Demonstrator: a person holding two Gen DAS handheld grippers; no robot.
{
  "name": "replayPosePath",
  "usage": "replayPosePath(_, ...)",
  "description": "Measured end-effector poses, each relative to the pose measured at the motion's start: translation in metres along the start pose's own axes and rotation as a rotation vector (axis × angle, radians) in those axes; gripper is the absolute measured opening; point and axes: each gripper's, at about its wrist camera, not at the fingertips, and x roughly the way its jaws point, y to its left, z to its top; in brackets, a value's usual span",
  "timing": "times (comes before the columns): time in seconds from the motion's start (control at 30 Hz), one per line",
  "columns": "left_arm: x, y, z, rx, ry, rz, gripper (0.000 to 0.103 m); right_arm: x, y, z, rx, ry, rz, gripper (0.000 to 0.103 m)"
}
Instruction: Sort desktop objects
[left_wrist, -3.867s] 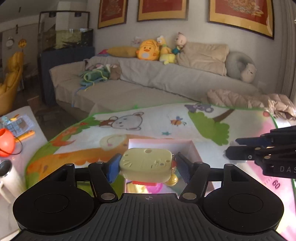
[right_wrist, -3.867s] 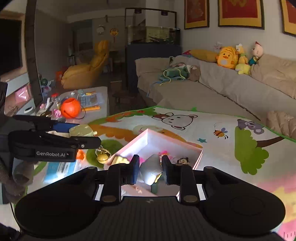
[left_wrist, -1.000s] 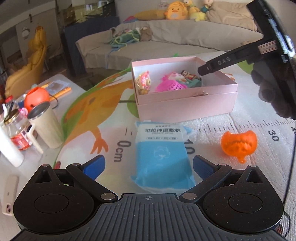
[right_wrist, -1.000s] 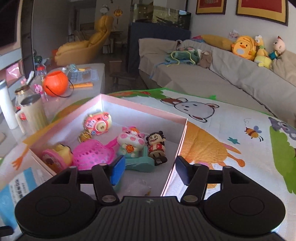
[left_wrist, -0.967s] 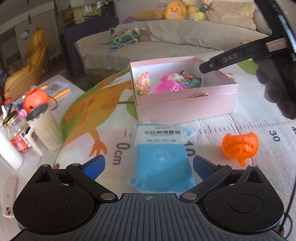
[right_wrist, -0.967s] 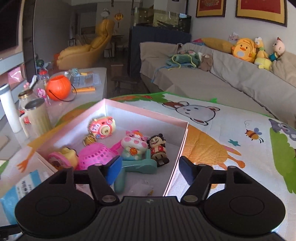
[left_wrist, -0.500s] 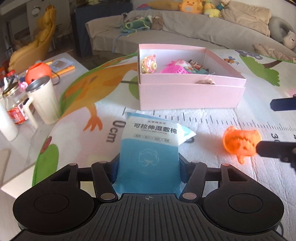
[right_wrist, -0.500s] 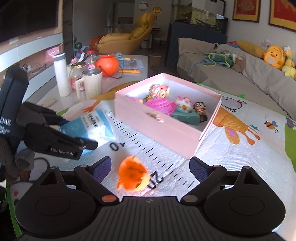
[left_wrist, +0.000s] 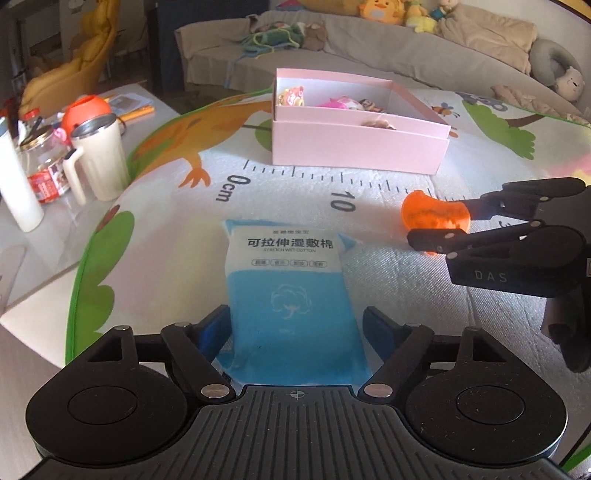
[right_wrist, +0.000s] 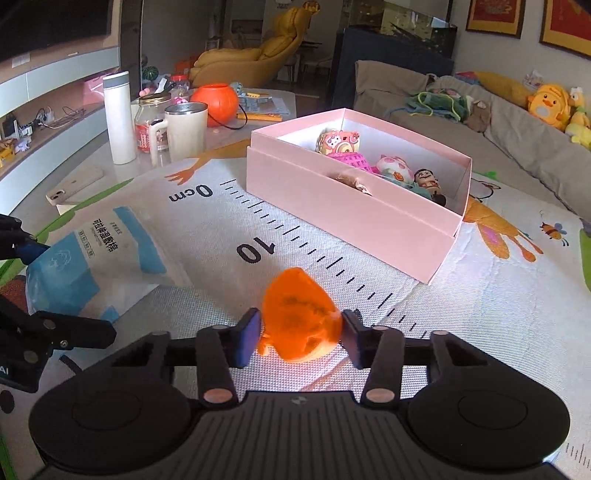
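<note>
A blue and white wet-cotton pack (left_wrist: 291, 295) lies on the play mat, and also shows in the right wrist view (right_wrist: 92, 266). My left gripper (left_wrist: 295, 328) is shut on the pack's near end, blue pads pressing its sides. An orange pumpkin toy (right_wrist: 299, 325) sits between the pads of my right gripper (right_wrist: 301, 336), which is shut on it; the toy also shows in the left wrist view (left_wrist: 434, 218). The pink box (left_wrist: 354, 155) stands farther back with several small toys inside, and shows in the right wrist view (right_wrist: 351, 218).
At the left stand a cream mug (left_wrist: 98, 155), a glass jar (left_wrist: 42, 166), a white bottle (left_wrist: 14, 184) and an orange pumpkin bucket (left_wrist: 85, 109). A phone (right_wrist: 74, 184) lies near the table edge. A grey sofa (left_wrist: 369, 48) runs behind.
My right gripper has moved in and closed on the orange pumpkin toy. My left gripper stays shut on the cotton pack, which has shifted a little farther from the box.
</note>
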Motion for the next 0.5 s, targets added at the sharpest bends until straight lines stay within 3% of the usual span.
replayPosePath(0.17,0.003,-0.003,0.005,0.012,-0.007,0.019,0.083,-0.023,0.002,-0.007,0.007,0.019,0.017,0.046)
replayPosePath(0.27,0.003,-0.004,0.006,0.022,-0.014,0.036,0.074,-0.041,0.005,-0.009,0.005,0.025,0.041,0.046)
replayPosePath(0.33,-0.001,-0.005,0.005,0.031,-0.02,0.037,0.06,-0.054,0.008,-0.01,-0.001,0.022,0.047,0.046)
replayPosePath(0.5,-0.021,-0.011,0.005,0.054,-0.06,0.016,0.057,-0.088,0.007,-0.009,0.012,-0.001,0.069,0.046)
